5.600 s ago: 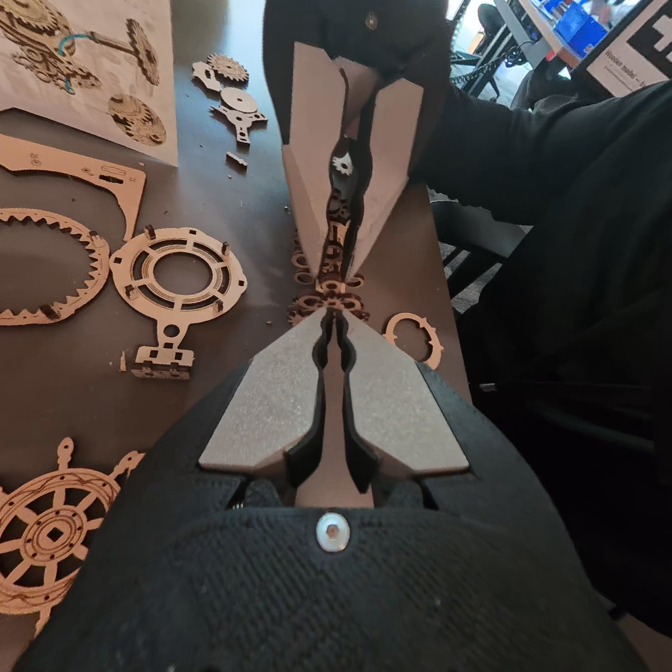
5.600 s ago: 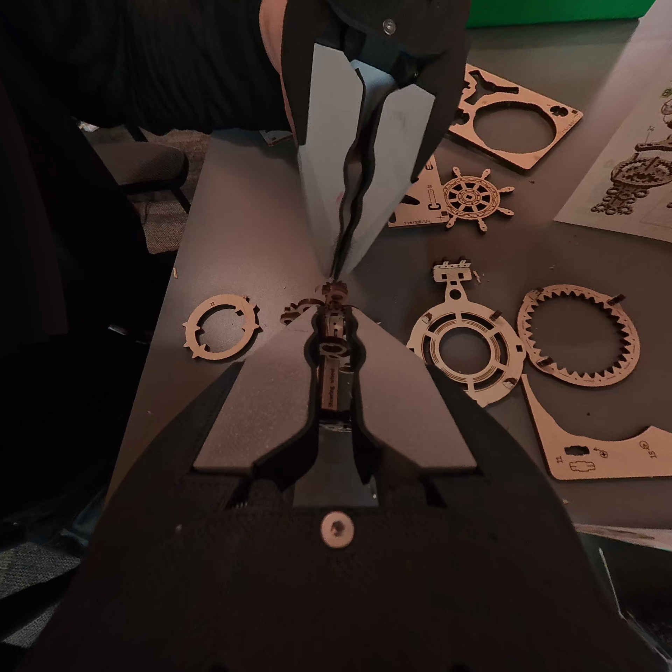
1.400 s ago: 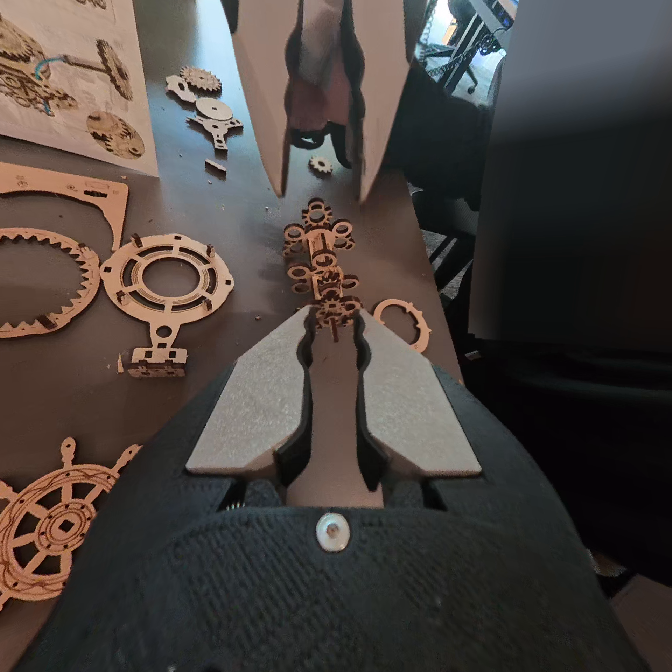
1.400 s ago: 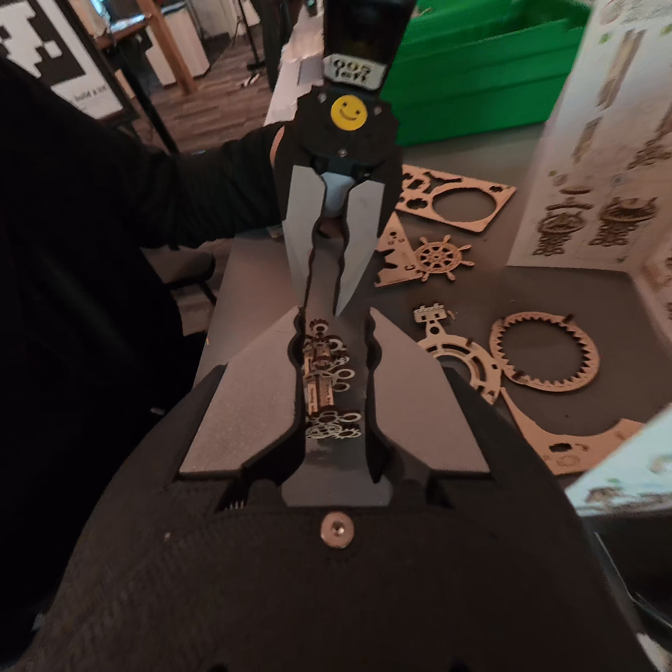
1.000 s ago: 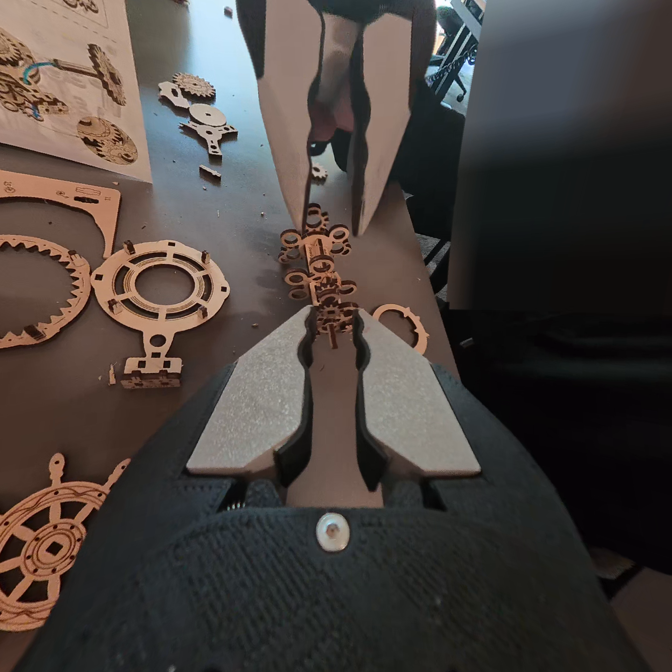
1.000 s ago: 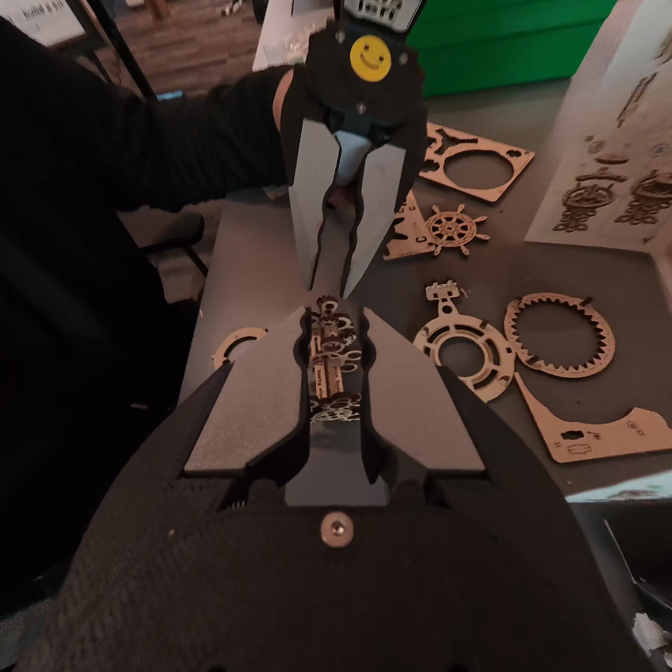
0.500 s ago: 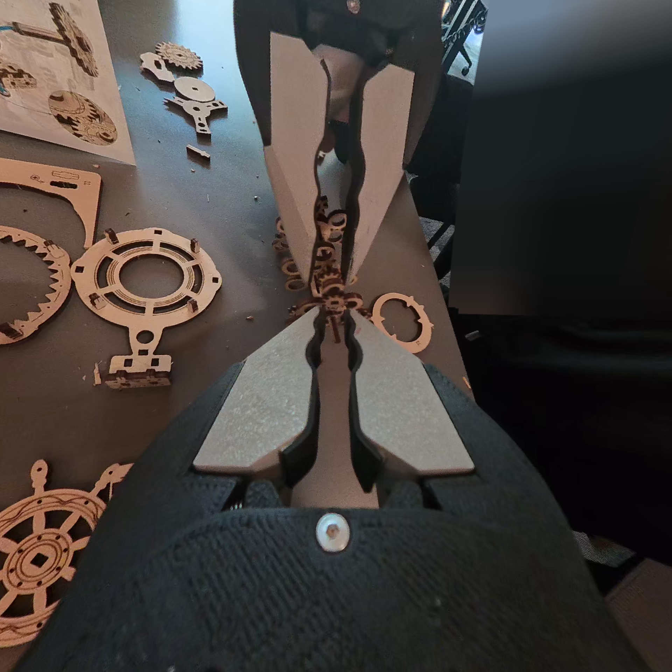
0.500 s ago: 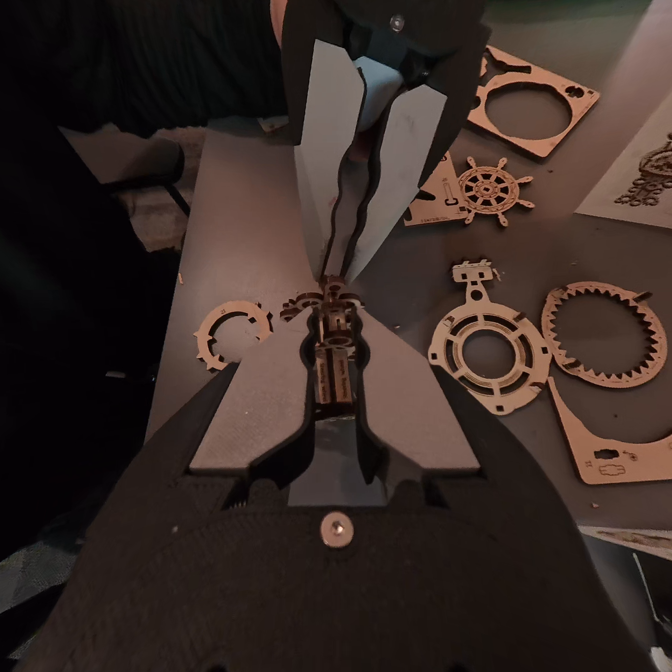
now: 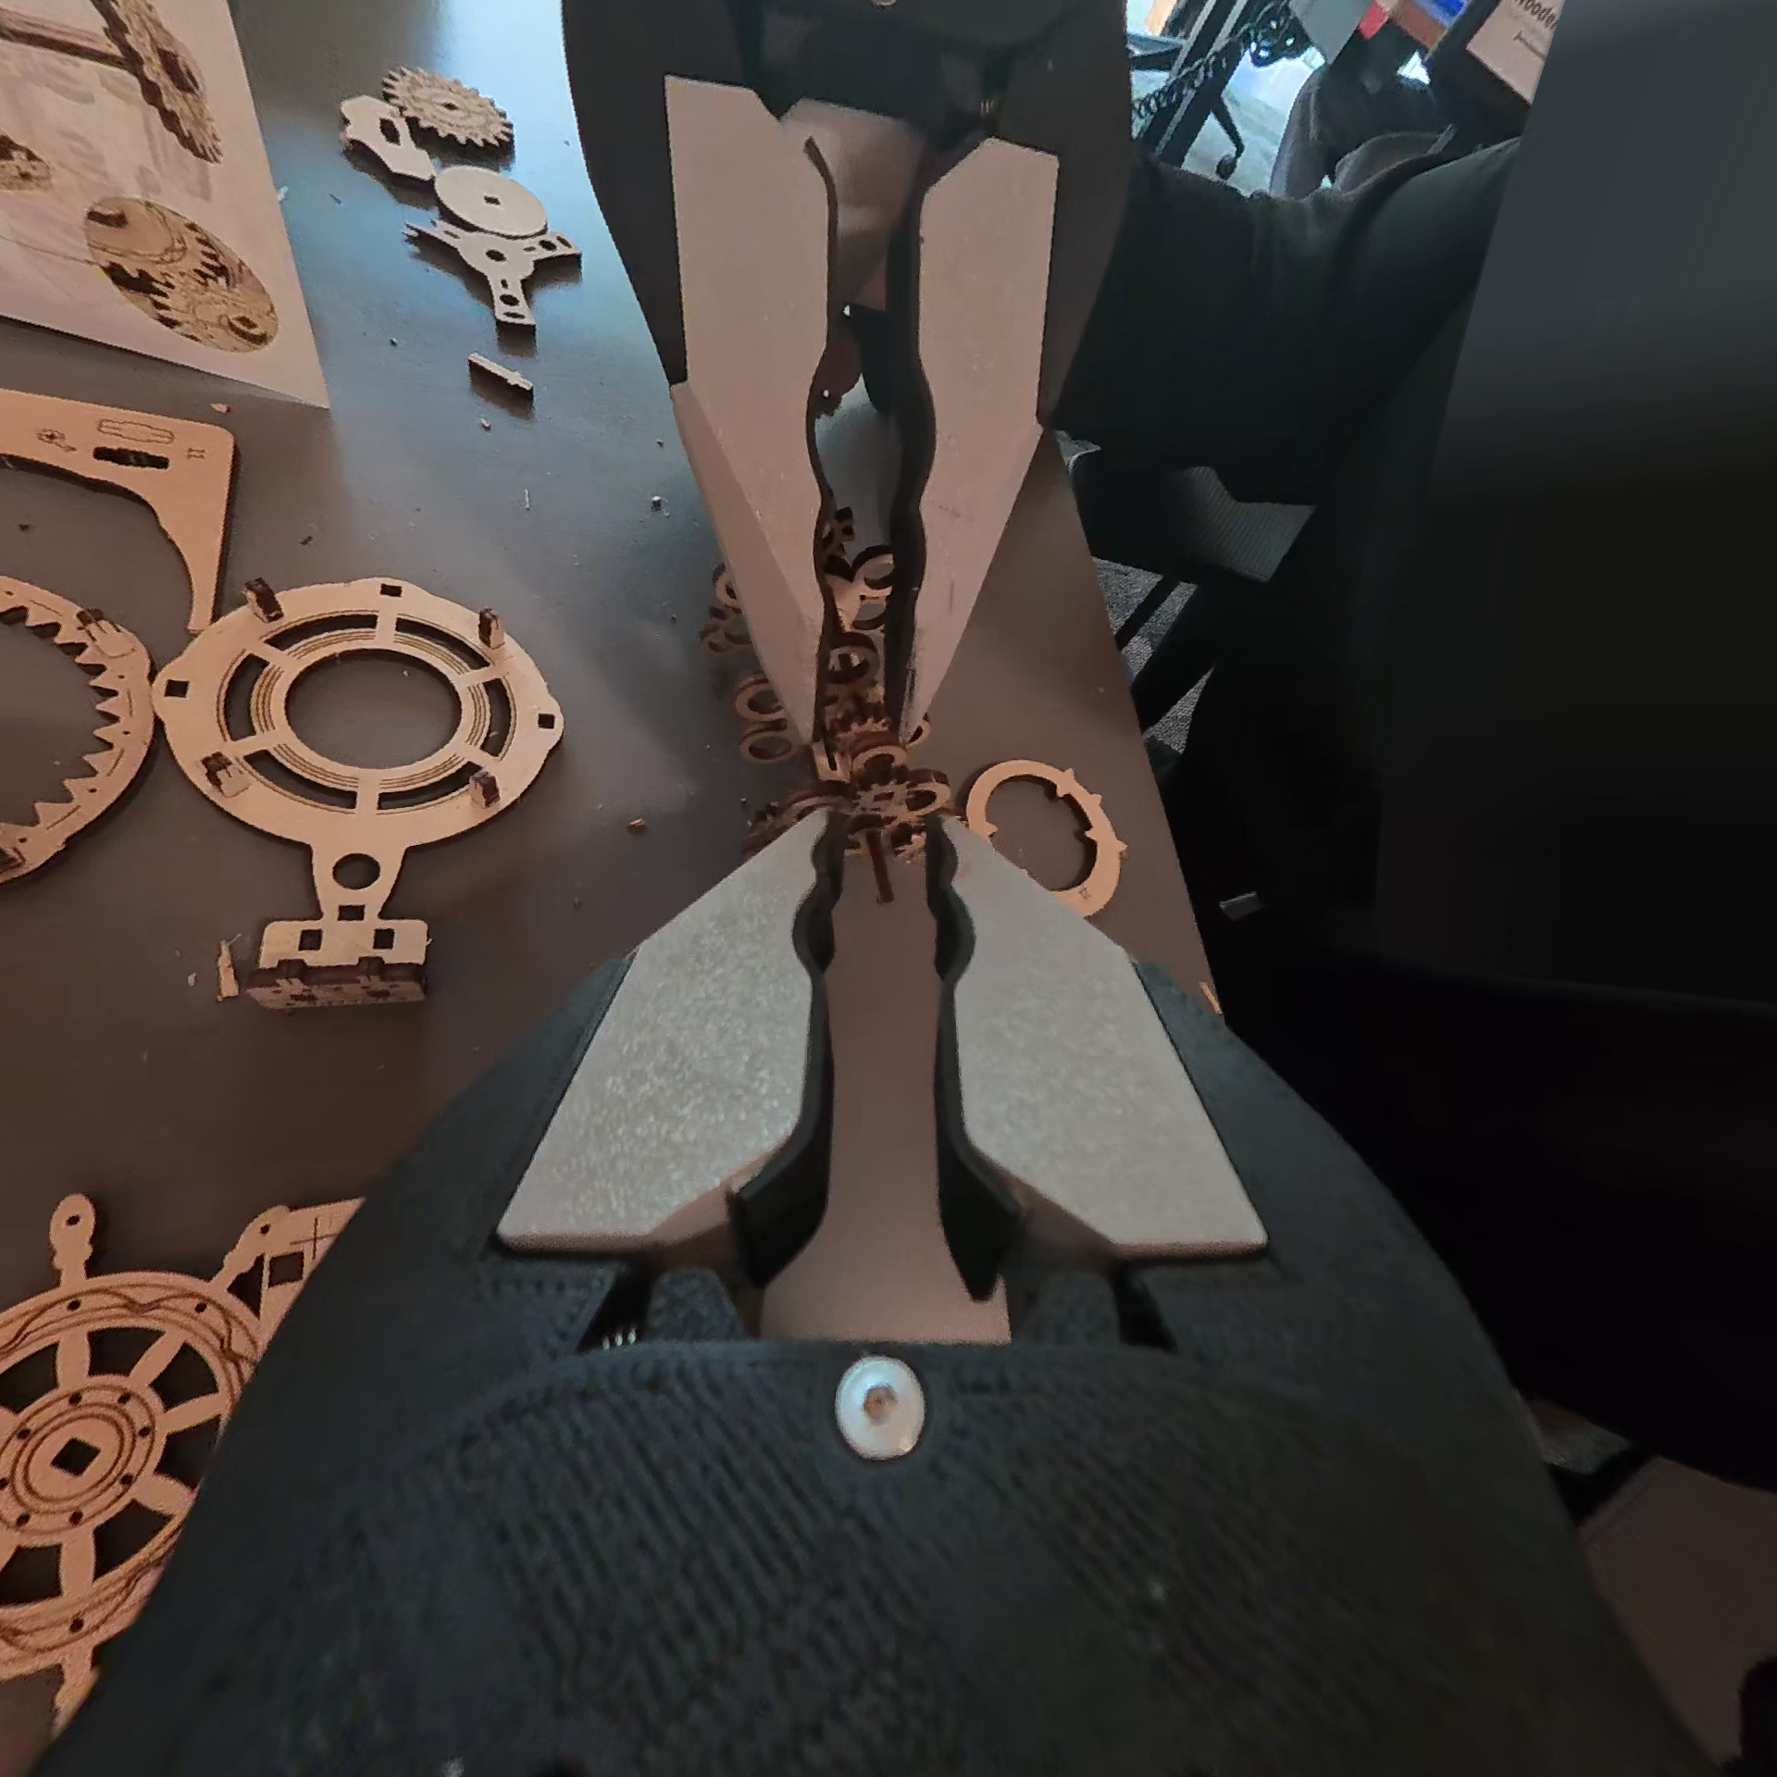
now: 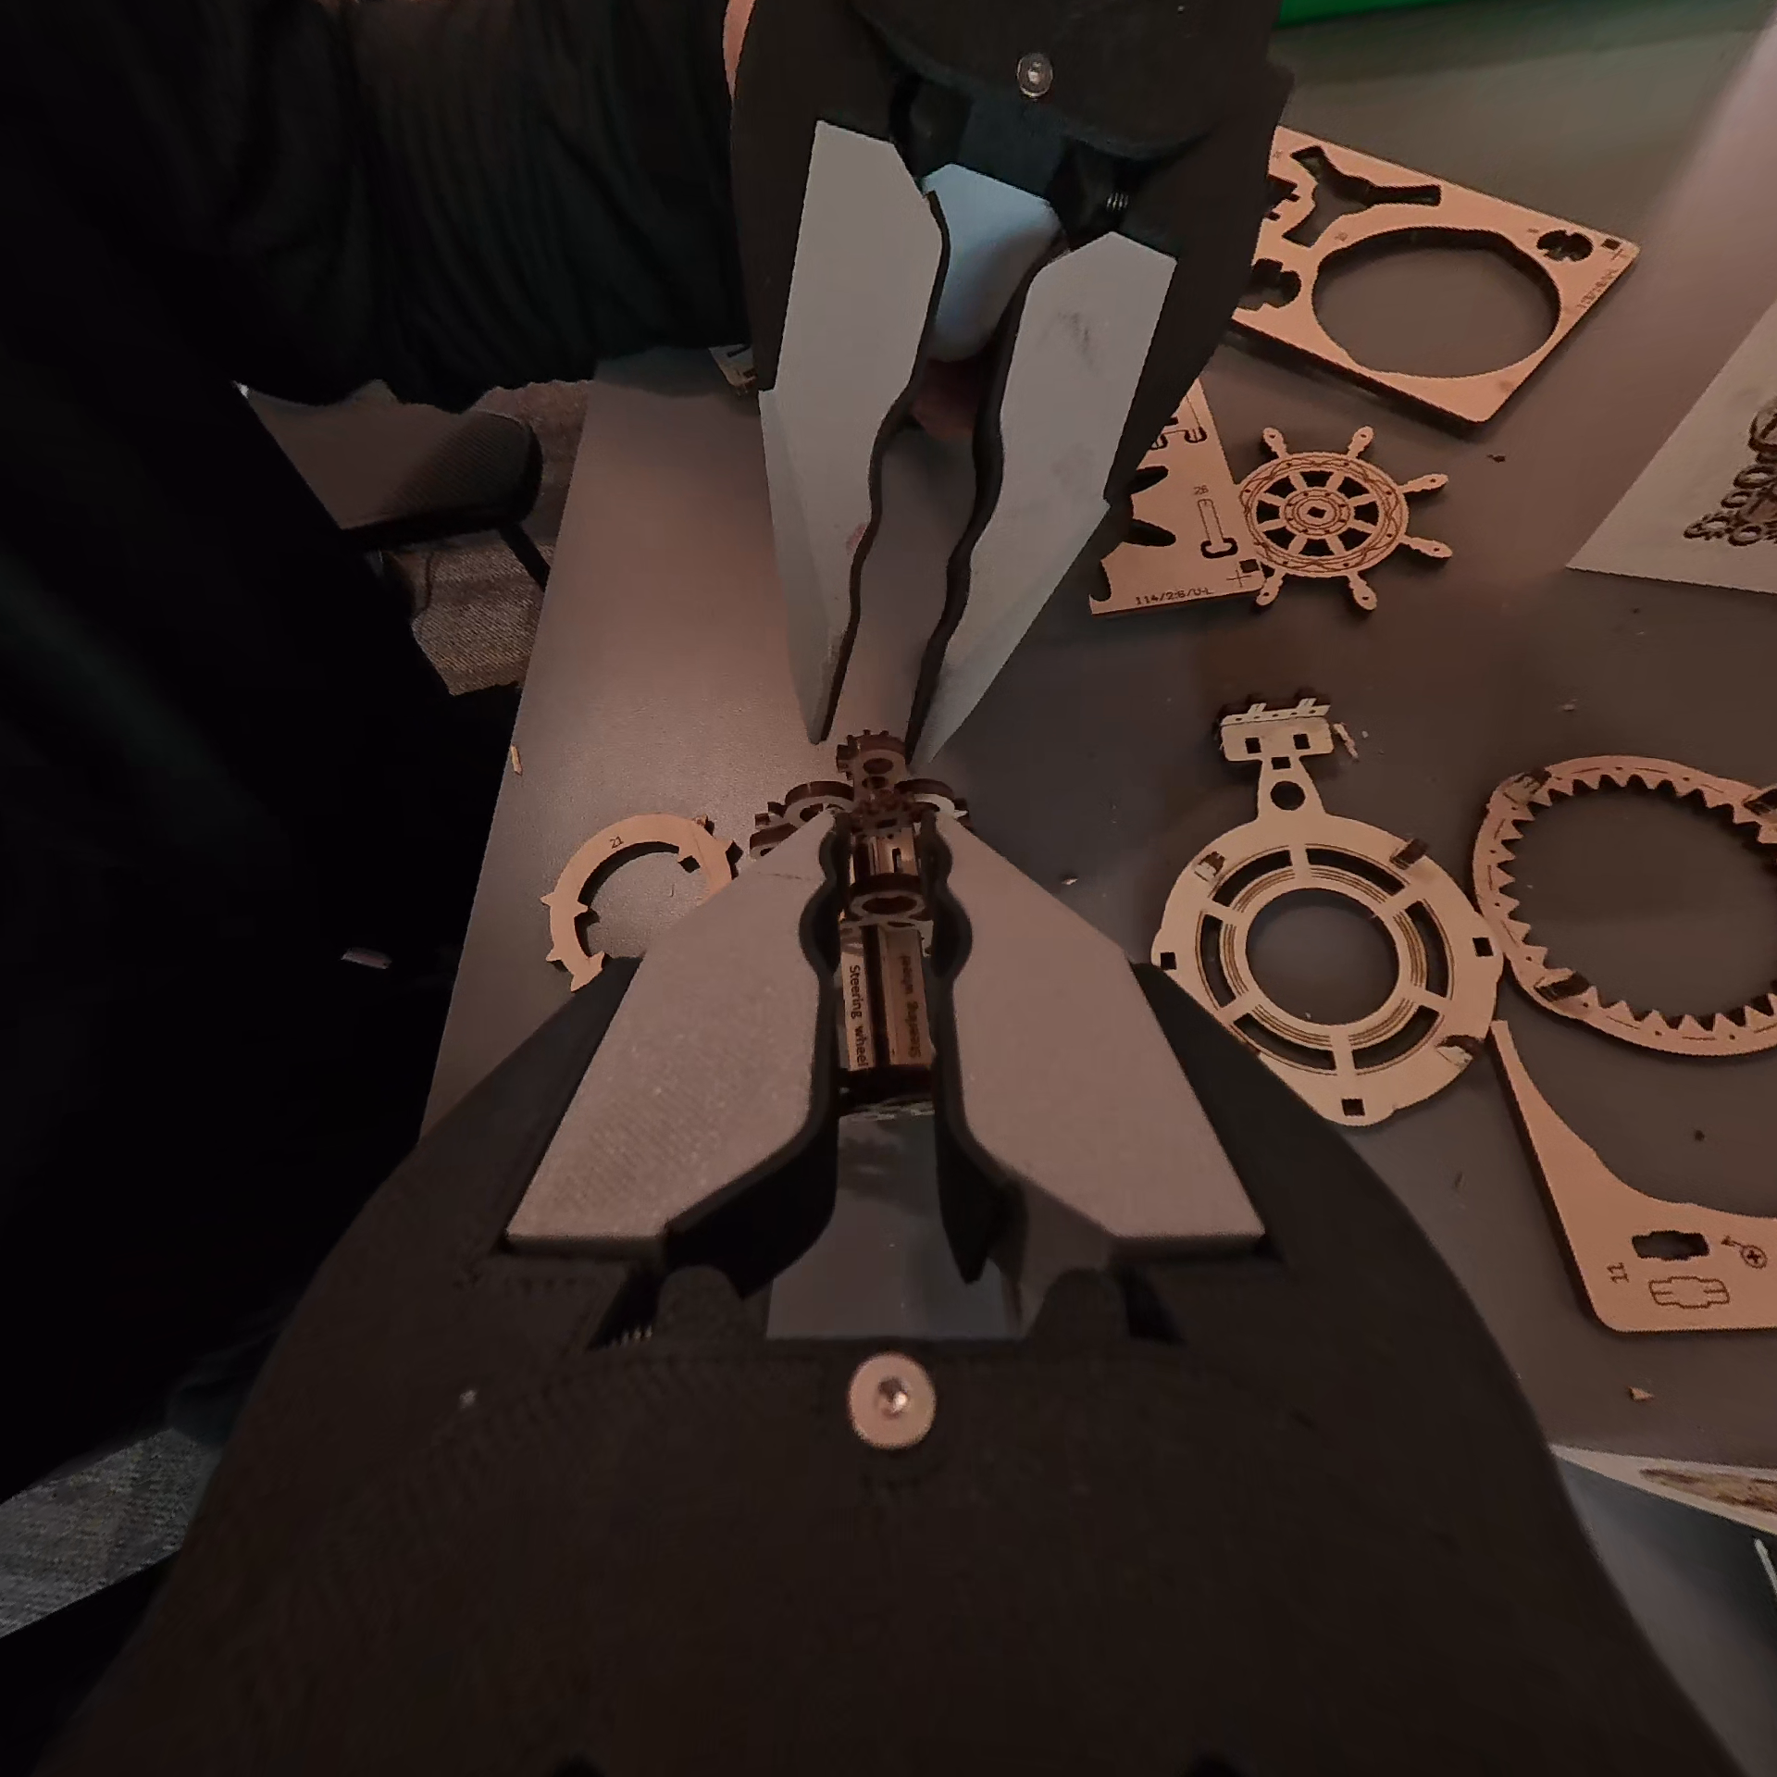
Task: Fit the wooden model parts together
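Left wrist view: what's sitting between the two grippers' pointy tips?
A small light-brown wooden axle assembly with little gears and loops. It bridges the gap between the left gripper and the right gripper, which clamps its far part.

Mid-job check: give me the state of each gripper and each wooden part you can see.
right gripper: shut on shaft assembly.
left gripper: tips at assembly's gear end, grip unclear.
shaft assembly: held above table.
slotted ring: flat, loose.
toothed ring: flat, loose.
ship's wheel: flat, loose.

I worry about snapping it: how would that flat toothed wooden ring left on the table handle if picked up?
The toothed ring looks thin and mostly hole, so probably light and easy to crack under a hard squeeze. It lies flat on the table, so it seems unlikely to roll and awkward to pinch.
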A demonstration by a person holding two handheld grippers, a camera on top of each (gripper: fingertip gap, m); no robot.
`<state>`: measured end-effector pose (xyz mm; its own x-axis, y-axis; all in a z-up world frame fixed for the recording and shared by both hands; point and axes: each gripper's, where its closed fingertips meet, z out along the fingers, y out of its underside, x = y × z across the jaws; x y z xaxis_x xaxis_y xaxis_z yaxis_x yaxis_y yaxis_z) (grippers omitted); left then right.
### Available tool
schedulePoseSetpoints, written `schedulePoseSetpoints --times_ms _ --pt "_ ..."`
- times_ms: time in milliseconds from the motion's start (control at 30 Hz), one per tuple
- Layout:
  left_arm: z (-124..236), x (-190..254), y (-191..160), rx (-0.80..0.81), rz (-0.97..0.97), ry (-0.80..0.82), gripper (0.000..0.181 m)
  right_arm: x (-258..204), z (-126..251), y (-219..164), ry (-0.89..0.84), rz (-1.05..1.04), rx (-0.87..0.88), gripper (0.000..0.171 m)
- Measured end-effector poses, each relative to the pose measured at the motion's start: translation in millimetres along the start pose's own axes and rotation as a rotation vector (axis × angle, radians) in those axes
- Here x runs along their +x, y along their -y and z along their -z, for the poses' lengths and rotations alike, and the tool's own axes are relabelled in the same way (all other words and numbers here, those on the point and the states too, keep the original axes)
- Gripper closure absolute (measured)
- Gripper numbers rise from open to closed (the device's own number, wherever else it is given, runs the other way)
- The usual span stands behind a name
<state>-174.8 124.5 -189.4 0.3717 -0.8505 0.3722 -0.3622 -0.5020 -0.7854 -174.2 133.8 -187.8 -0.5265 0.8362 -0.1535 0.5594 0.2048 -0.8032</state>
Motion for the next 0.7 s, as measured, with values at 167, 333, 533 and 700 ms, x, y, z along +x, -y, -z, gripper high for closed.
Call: schedulePoseSetpoints --times_ms 167,333,533,700 --pt "0.8 -2.3 4.6 0.025 0.021 0.012 0.166 -1.2 1.0 1.9 0.001 0.012 0.010 0.160" --pt "-2.8 -2.2 3.4 0.015 0.016 0.017 0.169 -2.1 0.8 3.9 0.002 0.018 0.015 0.161" --pt "-0.3 -1.7 3.4 0.016 0.016 0.015 0.170 -2.2 -0.4 2.4 0.008 0.012 0.012 0.161" --pt "-2.0 -1.8 2.3 0.011 0.012 0.013 0.170 -2.3 0.3 4.0 0.015 0.002 0.024 0.162"
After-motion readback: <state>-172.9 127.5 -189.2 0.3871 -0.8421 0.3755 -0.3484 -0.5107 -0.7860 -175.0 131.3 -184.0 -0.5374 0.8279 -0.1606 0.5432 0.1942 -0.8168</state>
